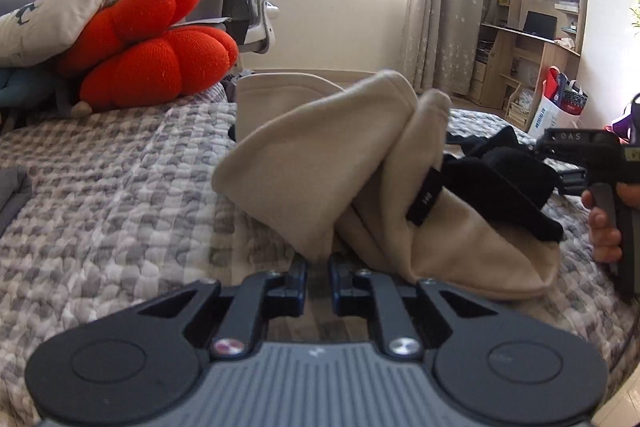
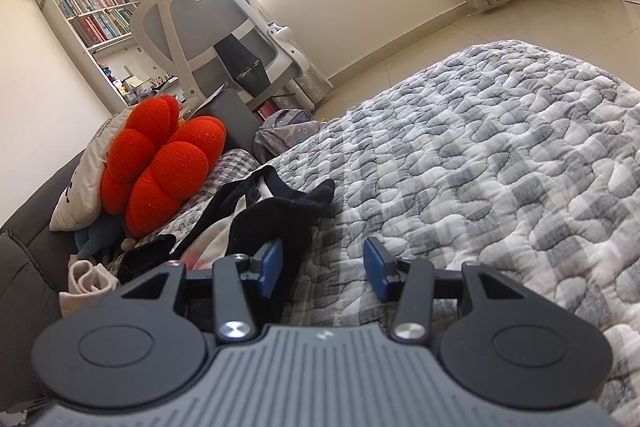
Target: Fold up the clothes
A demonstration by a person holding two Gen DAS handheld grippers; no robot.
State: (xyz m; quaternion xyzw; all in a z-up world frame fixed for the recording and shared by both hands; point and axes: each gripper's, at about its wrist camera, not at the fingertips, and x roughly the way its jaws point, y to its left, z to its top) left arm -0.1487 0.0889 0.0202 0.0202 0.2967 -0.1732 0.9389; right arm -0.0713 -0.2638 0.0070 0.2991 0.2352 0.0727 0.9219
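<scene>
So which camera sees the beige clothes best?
The left wrist view: the beige garment fills the middle, pinched by the left gripper. The right wrist view shows only a small beige bit at its left edge.

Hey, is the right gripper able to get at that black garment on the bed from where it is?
Probably yes. The right gripper has its jaws open, and the black garment lies just ahead beside its left finger on the quilt, with nothing between them.
</scene>
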